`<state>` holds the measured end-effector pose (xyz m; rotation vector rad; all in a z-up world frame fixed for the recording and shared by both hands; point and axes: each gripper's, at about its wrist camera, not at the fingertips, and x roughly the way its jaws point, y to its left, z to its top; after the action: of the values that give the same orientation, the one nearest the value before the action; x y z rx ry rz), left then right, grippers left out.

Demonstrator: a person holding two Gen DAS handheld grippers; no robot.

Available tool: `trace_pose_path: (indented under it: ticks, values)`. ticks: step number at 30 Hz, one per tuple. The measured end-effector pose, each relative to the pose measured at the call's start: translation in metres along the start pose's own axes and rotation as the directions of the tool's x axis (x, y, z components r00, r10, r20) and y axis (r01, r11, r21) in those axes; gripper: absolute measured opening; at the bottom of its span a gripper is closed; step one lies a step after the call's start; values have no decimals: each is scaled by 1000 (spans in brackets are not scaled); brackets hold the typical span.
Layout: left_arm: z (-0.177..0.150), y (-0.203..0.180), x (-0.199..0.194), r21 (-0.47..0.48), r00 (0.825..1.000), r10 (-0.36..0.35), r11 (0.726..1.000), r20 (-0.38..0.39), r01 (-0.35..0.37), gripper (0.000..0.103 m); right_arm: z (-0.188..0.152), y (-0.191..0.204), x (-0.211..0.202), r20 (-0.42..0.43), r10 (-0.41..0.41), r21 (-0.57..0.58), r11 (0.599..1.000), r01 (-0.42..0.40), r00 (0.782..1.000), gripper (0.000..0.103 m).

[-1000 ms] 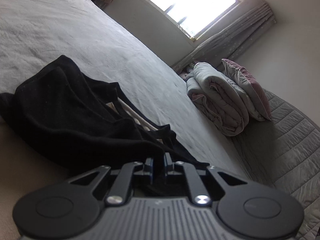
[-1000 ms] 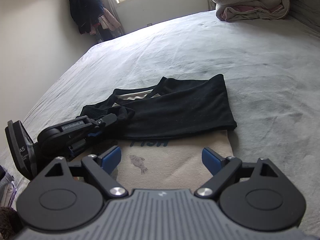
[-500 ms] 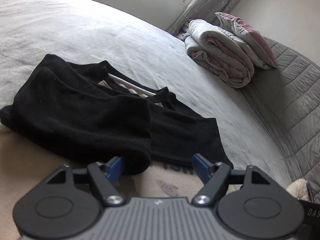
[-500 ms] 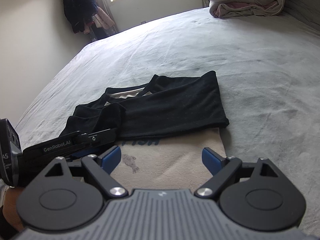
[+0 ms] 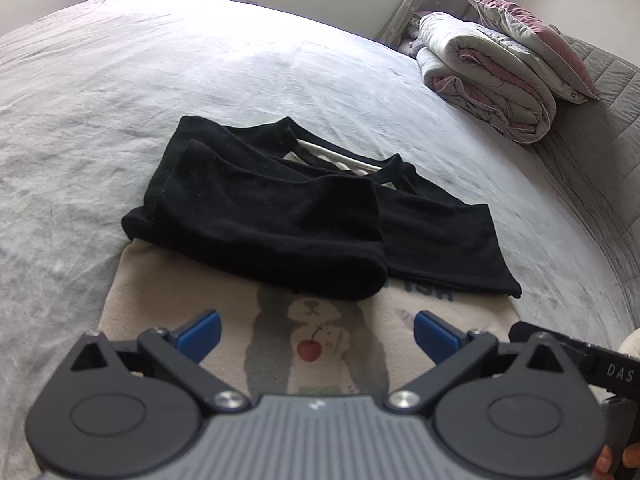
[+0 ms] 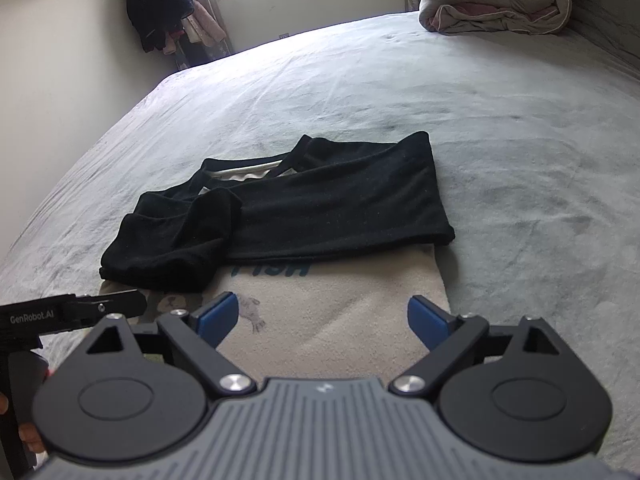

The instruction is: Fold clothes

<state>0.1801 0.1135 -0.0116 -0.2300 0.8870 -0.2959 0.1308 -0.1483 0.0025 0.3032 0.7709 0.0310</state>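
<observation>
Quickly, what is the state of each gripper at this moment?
Left gripper: open, holding nothing, above the cream shirt.
Right gripper: open, holding nothing.

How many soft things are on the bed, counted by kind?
Shirts: 1, the cream shirt with black sleeves
Rolled quilts: 1, the quilt
Pillows: 1, the pillow lying on that quilt
Total: 3

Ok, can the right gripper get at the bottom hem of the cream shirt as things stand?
Probably yes. The right gripper is open, hanging over the bare cream shirt, with nothing between its fingers. The folded black sleeves lie farther up, and the left gripper sits off to the side.
</observation>
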Motion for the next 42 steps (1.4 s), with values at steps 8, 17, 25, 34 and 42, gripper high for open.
trace_pose_path:
  ticks: [8,17,25,34,42]
  values:
    - [16,51,-12,-136,1000,-21,990,22,24,102,-10,19,5,-1,0,-39,999,0,1000,94]
    - [16,101,-26,-241,1000,-10,970,7,11,102,-5,81,30,39,32,-152,988,-26,999,88]
    - [16,122,-46,-256,997,-61,964,43,70,101,-5,144,61,46,84,-327,943,-65,995,78]
    - [18,159,-53,-417,995,-56,905,82,85,80,-10,197,99,19,113,-479,873,-90,993,71]
    - [16,178,-39,-517,986,-83,843,143,146,34,-7,216,115,21,139,-496,861,-111,990,60]
